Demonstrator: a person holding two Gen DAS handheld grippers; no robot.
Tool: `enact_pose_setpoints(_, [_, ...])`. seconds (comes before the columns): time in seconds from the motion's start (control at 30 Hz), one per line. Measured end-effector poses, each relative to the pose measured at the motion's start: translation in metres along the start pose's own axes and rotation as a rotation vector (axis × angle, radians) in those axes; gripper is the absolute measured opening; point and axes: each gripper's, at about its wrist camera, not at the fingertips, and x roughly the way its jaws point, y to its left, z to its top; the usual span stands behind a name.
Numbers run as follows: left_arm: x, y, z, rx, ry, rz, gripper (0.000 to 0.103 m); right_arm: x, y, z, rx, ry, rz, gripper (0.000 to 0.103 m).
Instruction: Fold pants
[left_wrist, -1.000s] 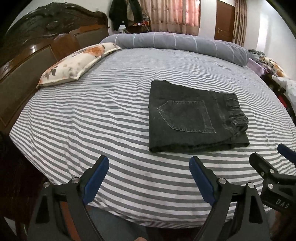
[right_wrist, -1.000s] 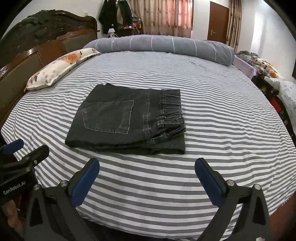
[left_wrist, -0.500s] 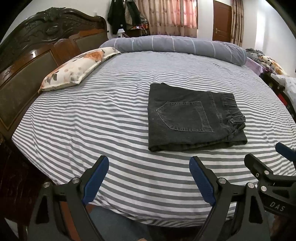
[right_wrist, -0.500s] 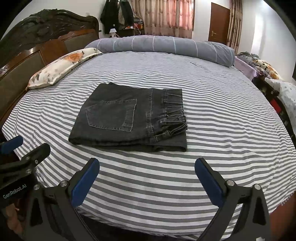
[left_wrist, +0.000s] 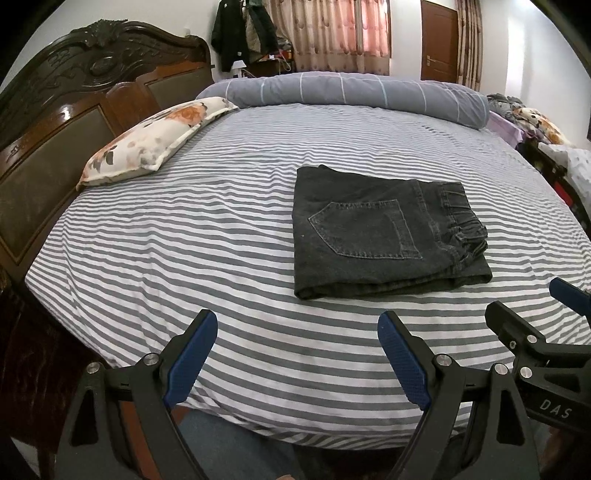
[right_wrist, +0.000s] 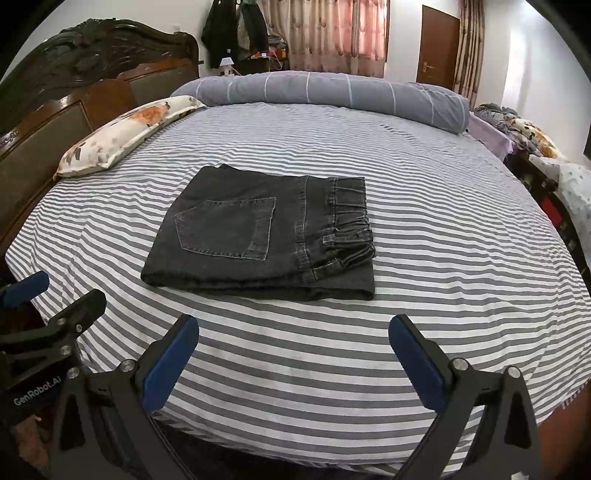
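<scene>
Both the left hand-held gripper and right hand-held gripper hang wide open, holding nothing; bumping the folded pants could mess them.

Black angular gripper frames with silver screws, blue textured fingers, white "DAS" and "GenRobot.AI" lettering.

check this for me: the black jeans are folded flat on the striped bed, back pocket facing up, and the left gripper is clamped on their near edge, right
Not quite. The left gripper is open and empty, short of the black jeans, as the left wrist view shows. The rest holds: they lie folded on the striped bed, back pocket up.
</scene>
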Motion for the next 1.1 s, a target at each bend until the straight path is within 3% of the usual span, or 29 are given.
enact_pose_setpoints(1.1, [0.0022,-0.0007,-0.0036,0.017,0.002,-0.015,0.088,0.0020,0.0063,-0.0056,-0.002,0.020,0.008,0.102])
